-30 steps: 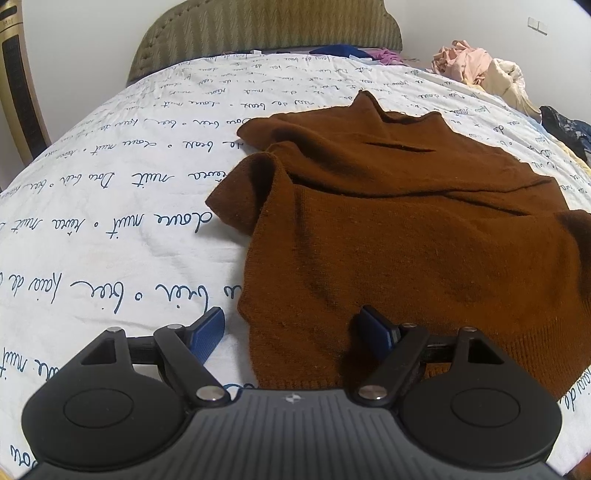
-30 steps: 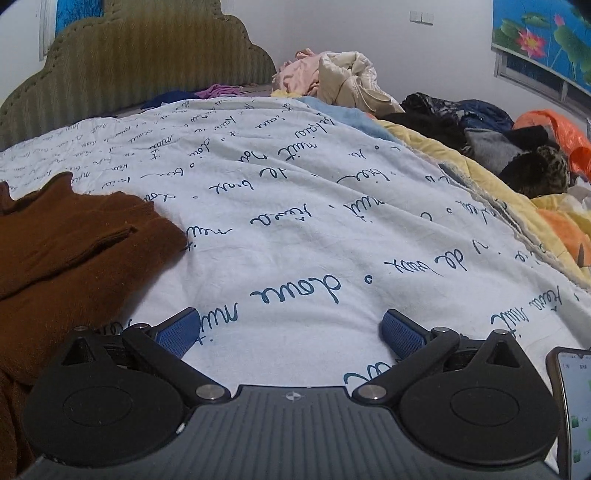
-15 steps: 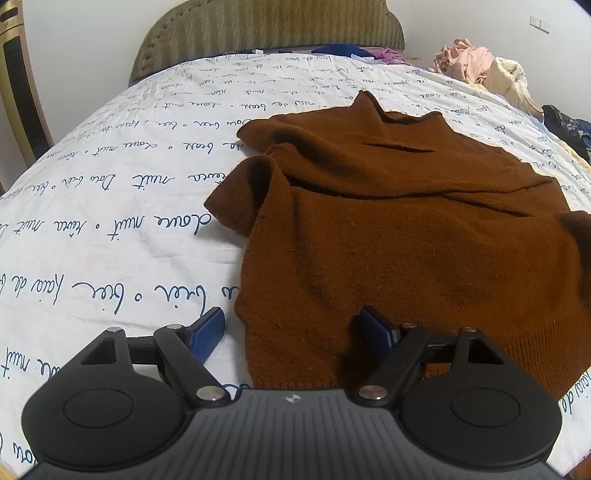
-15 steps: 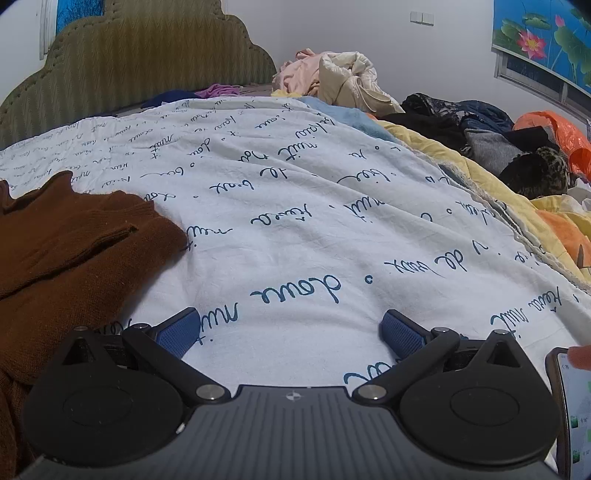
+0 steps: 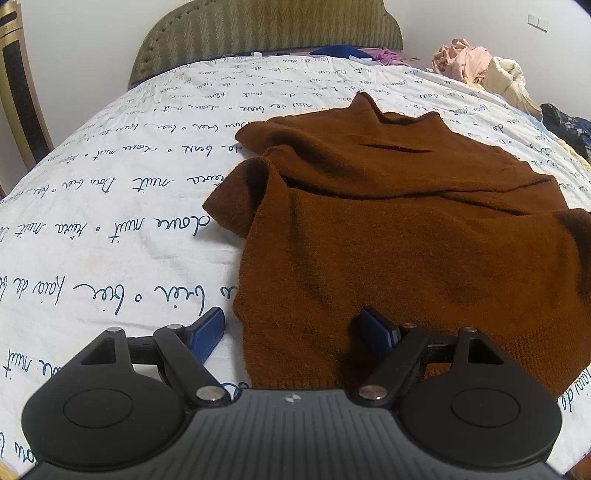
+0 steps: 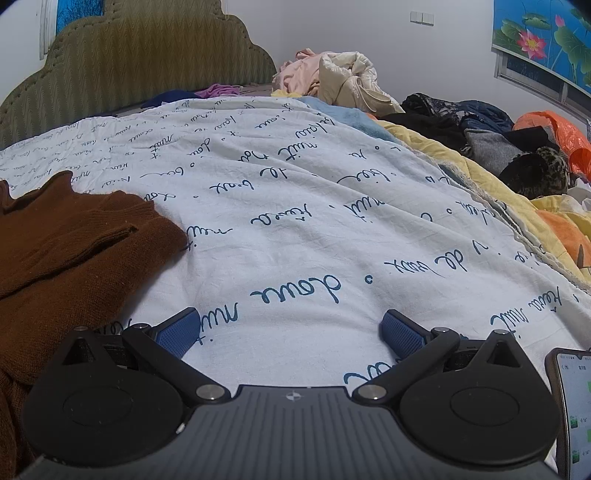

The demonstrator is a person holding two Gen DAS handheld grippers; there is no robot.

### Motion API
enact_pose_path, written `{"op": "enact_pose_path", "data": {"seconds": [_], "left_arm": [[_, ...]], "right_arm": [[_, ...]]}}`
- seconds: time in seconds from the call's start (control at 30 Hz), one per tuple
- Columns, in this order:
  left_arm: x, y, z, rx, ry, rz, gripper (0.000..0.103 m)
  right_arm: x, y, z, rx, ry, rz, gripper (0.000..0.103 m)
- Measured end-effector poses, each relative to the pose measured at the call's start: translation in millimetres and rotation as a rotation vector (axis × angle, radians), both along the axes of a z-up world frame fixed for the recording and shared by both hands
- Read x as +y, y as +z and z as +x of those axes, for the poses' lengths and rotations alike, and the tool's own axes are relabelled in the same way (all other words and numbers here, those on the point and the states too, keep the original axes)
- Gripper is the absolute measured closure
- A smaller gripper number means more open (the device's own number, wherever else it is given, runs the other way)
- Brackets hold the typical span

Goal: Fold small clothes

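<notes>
1. Sweater (image 5: 406,236) — brown knit, lying spread on the bed (image 5: 110,221), hem nearest, collar toward the headboard (image 5: 258,33).
2. Left claw (image 5: 295,332) is spread, pinching nothing; it straddles the hem's left corner, one pad over the knit, the other over the sheet.
3. Right claw (image 6: 291,332), also spread and empty, faces bare sheet — the sweater lies off to its left, so the left hand is nearer.

Left gripper (image 5: 293,328): jaws wide apart, lower frame. Right gripper (image 6: 290,330): jaws wide apart, lower frame.
</notes>
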State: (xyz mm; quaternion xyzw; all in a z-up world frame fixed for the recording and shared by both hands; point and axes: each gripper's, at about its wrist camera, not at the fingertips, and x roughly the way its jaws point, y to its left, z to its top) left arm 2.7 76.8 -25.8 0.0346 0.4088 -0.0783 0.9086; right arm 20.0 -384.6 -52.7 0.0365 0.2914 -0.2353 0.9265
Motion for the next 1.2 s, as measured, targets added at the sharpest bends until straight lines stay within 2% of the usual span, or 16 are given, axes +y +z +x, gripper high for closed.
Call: {"op": "enact_pose_path", "data": {"seconds": [1.2], "left_arm": [[-3.3,1.6,-2.3,0.0,-0.014,0.007,0.023]], "right_arm": [[-0.2,-0.2,0.0,-0.002,0.0,0.002,0.0]]}}
